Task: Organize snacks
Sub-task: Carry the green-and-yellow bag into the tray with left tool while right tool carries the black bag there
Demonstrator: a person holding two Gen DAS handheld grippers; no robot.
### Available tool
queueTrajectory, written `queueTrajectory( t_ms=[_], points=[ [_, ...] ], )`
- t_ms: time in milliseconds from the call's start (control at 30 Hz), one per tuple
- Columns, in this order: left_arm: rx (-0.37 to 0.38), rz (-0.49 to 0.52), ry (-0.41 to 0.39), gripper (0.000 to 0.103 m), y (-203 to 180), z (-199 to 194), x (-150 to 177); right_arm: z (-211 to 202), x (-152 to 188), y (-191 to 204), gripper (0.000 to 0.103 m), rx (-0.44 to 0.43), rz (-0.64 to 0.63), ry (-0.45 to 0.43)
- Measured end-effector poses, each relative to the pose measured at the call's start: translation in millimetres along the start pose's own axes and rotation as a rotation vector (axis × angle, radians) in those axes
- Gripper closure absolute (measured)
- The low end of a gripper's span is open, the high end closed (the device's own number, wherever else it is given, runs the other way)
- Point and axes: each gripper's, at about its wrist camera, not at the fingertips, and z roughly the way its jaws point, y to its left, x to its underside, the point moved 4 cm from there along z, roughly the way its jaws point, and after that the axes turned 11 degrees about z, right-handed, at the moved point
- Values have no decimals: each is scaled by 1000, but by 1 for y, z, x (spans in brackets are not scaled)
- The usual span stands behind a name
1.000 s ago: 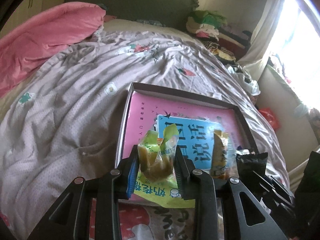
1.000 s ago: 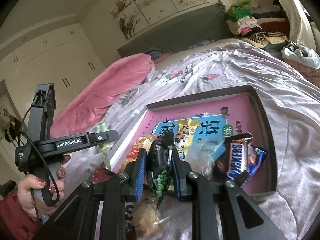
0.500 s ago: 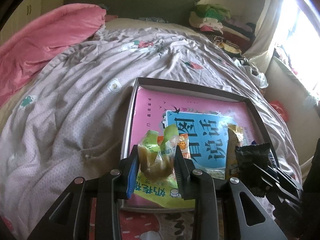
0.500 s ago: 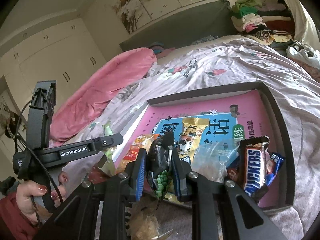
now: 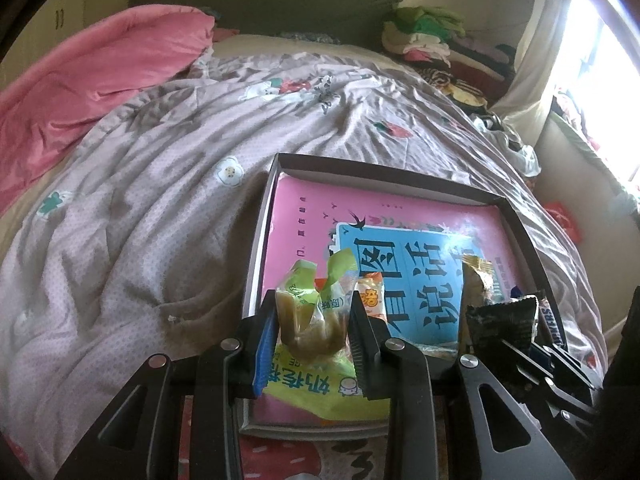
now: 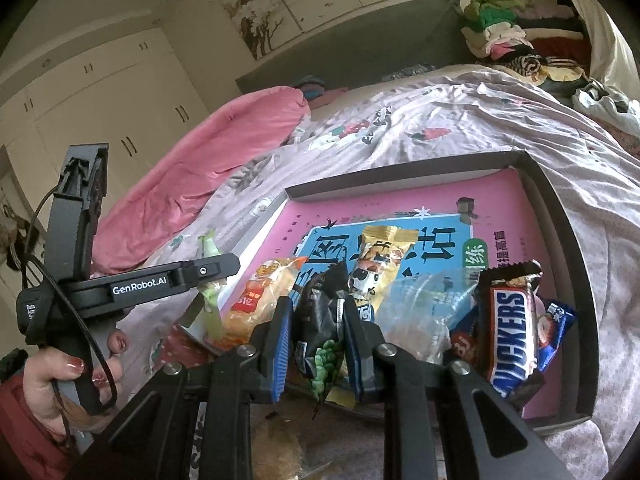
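Your left gripper [image 5: 312, 320] is pinching a green snack bag [image 5: 310, 312] just over the near edge of the box [image 5: 256, 240]. Your right gripper [image 6: 316, 332] is squeezing a black snack bag [image 6: 320, 320] at the near edge too. Inside the box, a Snickers bar [image 6: 510, 332] and a yellow snack [image 6: 376, 264] are lying on the pink book [image 6: 492, 200]. Behind the box, the bed blanket [image 5: 160, 184] is spreading out.

Left black two-finger gripper [image 5: 313, 322]: jaws clamped on a green-wrapped snack [image 5: 310, 312], handle gripped by a left hand [image 6: 72, 384]. Right black two-finger gripper [image 6: 316, 332]: jaws clamped on a black snack packet [image 6: 320, 320].
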Motion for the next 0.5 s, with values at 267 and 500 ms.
queueTrajectory(
  t_ms=[267, 500],
  points=[
    [4, -4, 4, 69, -3, 3, -1, -6, -1, -3, 78, 12, -7, -11],
    [11, -8, 8, 66, -5, 4, 1, -18, -3, -3, 69, 12, -9, -35]
  ],
)
